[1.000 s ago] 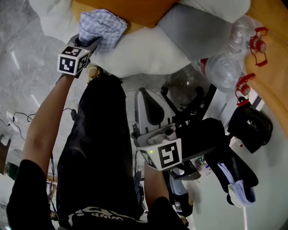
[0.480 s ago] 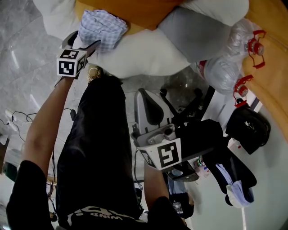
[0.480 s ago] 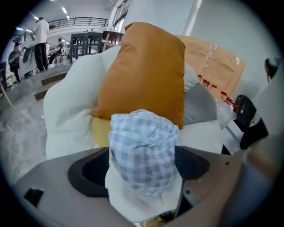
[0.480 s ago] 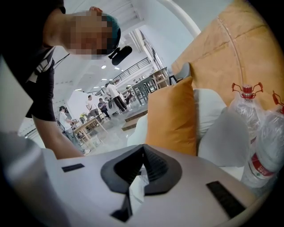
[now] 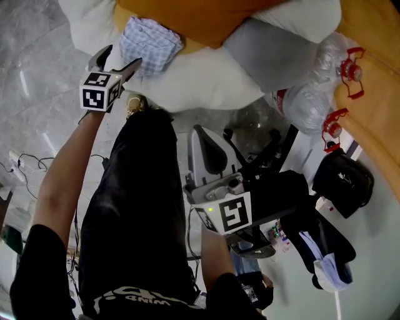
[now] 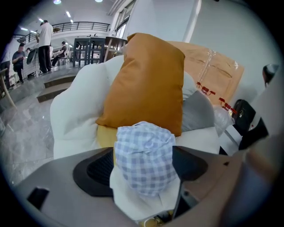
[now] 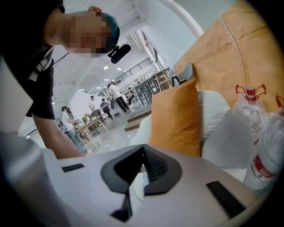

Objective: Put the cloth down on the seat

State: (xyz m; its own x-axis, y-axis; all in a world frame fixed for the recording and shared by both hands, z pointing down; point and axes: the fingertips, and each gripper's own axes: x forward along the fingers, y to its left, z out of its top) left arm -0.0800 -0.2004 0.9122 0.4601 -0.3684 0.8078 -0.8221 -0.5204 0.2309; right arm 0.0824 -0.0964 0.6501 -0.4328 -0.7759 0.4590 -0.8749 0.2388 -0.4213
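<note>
The blue-and-white checked cloth (image 5: 150, 45) lies bunched on the white sofa seat (image 5: 206, 75), against the orange pillow (image 5: 187, 15). My left gripper (image 5: 122, 57) stands open just short of the cloth, and its pads do not touch it. In the left gripper view the cloth (image 6: 144, 162) sits between and beyond the spread jaws of the left gripper (image 6: 143, 177), free of both. My right gripper (image 5: 203, 140) hangs low by the person's waist, shut and empty. Its jaws meet at a point in the right gripper view (image 7: 142, 155).
A grey pillow (image 5: 275, 44) lies right of the orange one. Two big clear water bottles (image 5: 306, 94) with red caps lean by the sofa's right end. A black bag (image 5: 344, 181) and dark clothing (image 5: 325, 244) sit on the floor. Cables (image 5: 19, 165) run at the left.
The left gripper's jaws have spread apart and let go of the cloth. The gripper has drawn back a little, and the cloth stays on the seat. The right gripper has not moved.
</note>
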